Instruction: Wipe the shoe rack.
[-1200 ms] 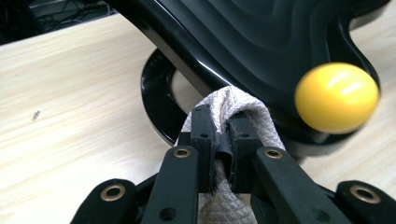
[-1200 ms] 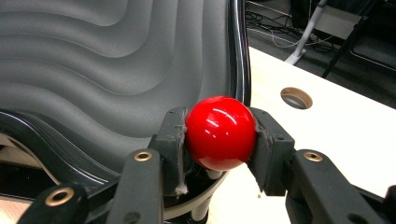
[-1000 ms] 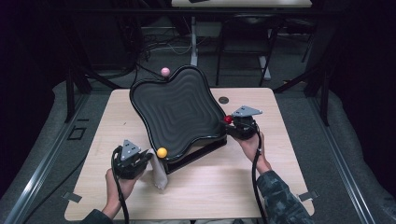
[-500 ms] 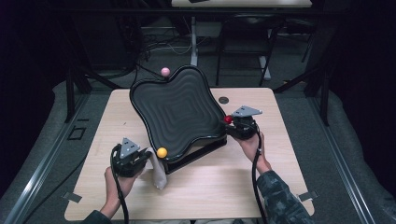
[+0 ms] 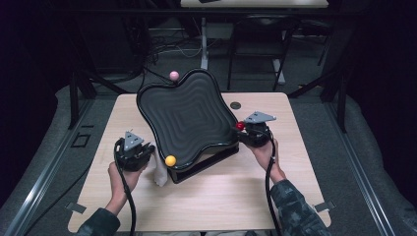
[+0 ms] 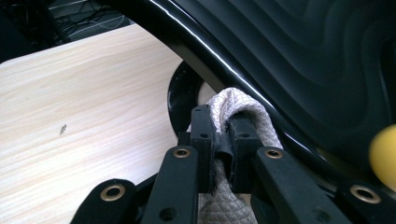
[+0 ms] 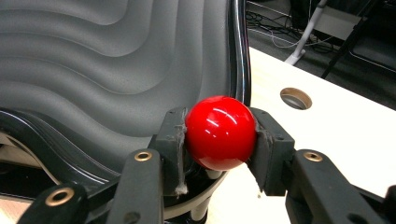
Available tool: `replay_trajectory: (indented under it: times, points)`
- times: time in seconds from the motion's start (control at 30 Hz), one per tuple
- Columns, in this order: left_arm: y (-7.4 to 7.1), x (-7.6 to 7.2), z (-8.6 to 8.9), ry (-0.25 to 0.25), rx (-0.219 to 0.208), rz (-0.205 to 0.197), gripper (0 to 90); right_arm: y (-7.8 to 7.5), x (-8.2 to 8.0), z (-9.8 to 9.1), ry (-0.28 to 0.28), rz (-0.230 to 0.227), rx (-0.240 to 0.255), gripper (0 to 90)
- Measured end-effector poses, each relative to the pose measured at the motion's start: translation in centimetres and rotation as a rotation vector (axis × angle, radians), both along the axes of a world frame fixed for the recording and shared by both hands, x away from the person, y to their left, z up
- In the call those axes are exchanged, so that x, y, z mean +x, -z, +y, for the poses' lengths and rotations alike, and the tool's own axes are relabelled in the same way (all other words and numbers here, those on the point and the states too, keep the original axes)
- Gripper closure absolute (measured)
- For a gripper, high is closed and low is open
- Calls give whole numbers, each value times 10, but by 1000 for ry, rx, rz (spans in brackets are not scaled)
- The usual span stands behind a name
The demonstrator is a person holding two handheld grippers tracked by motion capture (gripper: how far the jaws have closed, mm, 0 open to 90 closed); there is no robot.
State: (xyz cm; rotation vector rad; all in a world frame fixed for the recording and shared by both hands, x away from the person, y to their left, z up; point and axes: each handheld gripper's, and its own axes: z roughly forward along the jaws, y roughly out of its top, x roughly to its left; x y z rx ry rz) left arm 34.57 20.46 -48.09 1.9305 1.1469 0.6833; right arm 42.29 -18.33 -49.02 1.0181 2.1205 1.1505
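Note:
A black wavy tray [image 5: 187, 118] stands tilted on a dark base in the middle of the table. A yellow ball [image 5: 170, 160] rests at its low near rim, and a pink ball [image 5: 173, 74] sits at its far corner. My left gripper [image 5: 149, 150] is beside the tray's left rim, shut on a whitish quilted cloth [image 5: 160, 171]. In the left gripper view the cloth [image 6: 243, 102] bulges over the pinching jaws of the left gripper [image 6: 219, 128], under the tray rim [image 6: 224, 65]. My right gripper [image 7: 219, 137] is shut on a red ball [image 7: 220, 126] at the tray's right edge [image 7: 236, 56].
The light wooden table [image 5: 226, 196] has a round cable hole [image 5: 235, 105] behind the right gripper. The tray's dark base [image 5: 209, 163] sticks out under its near edge. Dark floor, table legs and cables lie beyond the far edge.
My left gripper has moved away from me and slightly left along the tray's side, taking the cloth with it. The right gripper and red ball have stayed put.

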Motion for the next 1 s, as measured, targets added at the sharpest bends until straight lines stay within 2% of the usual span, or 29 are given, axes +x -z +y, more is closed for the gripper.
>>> replay_trajectory:
  times: [0.27, 0.6, 1.0]
  points:
    - [-9, 17, 2, -34, 4, -20, 833, 0, 0, 0, 1, 0, 0, 599]
    - [-16, 30, 7, -62, 16, -31, 833, 0, 0, 0, 0, -1, -1, 599]
    - [-36, 55, 19, -120, 42, -54, 833, 0, 0, 0, -4, -5, -9, 600]
